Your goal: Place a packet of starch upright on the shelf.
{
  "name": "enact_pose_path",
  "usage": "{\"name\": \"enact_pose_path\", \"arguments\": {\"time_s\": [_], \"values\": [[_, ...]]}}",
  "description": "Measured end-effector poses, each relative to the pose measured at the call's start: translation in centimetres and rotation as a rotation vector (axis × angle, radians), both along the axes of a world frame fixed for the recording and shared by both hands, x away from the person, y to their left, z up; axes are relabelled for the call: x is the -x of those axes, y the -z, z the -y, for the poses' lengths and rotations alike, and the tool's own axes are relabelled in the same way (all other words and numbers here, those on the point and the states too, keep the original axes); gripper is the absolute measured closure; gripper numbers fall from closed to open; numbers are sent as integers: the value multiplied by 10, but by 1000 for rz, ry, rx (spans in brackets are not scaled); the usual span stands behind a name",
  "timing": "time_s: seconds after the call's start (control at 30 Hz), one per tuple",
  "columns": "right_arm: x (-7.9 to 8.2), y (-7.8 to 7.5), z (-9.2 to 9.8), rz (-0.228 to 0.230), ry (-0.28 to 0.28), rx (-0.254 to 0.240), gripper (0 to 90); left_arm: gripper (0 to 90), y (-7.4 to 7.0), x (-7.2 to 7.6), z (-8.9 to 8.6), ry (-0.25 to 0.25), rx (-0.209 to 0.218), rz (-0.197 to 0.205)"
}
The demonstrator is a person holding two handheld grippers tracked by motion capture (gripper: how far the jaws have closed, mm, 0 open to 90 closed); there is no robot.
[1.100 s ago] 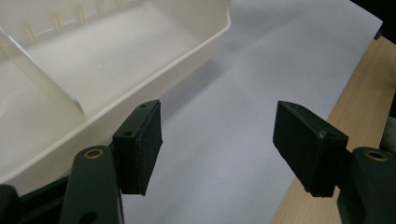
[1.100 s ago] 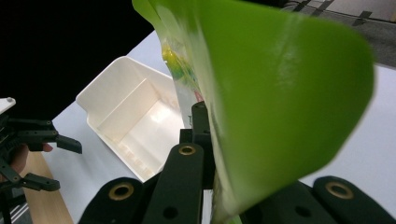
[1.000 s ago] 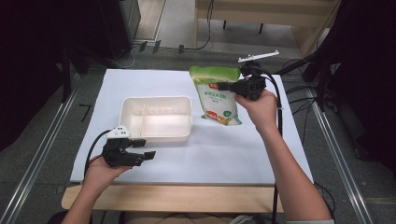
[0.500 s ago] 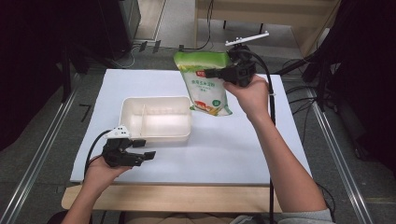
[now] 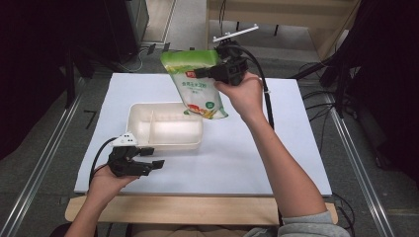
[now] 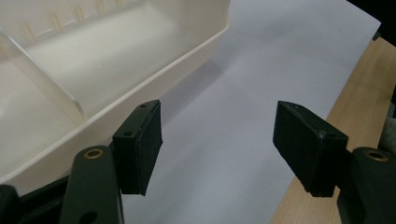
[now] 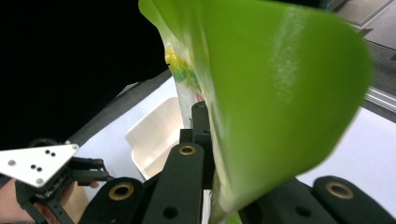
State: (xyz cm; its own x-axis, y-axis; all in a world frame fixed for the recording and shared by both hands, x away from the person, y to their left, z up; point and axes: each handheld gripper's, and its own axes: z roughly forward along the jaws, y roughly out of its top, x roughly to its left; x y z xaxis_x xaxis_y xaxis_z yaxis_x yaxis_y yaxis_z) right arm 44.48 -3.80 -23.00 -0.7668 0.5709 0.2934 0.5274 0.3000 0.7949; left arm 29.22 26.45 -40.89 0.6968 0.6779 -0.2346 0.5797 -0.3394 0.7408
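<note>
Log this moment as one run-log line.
right gripper: shut on green bag, held in the air beside white tray | left gripper: open, holds nothing, near tray's front edge

bag (image 5: 197, 84): bright green top, pale clear middle with a red label and green print, yellow-green corner at the bottom | tray (image 5: 165, 129): plain cream white | table cover (image 5: 237, 158): white, no pattern | table edge (image 5: 197, 210): light wood | right gripper (image 5: 210, 73): black | left gripper (image 5: 155, 158): black, pale grey plate
</note>
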Motion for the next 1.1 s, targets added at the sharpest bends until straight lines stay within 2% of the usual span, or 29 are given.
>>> {"name": "enact_pose_path", "arguments": {"time_s": [0.23, 0.67, 0.8, 0.83, 0.9, 1.1], "values": [[-5, 2, -32, -15, -29, 20, 900, 337, 0, 0, 0, 2, 3, 0], [-12, 16, -76, -33, -63, 37, 900, 337, 0, 0, -1, 8, 7, -1], [-11, 22, -89, -37, -76, 44, 900, 337, 0, 1, 0, 8, 12, -1], [-10, 27, -97, -27, -78, 61, 900, 337, 0, 1, 0, 8, 12, -1], [-10, 28, -100, -26, -80, 65, 900, 337, 0, 1, -1, 7, 12, 0], [-10, 52, -113, -43, -81, 79, 900, 337, -1, 1, -1, 10, 8, 2]]}}
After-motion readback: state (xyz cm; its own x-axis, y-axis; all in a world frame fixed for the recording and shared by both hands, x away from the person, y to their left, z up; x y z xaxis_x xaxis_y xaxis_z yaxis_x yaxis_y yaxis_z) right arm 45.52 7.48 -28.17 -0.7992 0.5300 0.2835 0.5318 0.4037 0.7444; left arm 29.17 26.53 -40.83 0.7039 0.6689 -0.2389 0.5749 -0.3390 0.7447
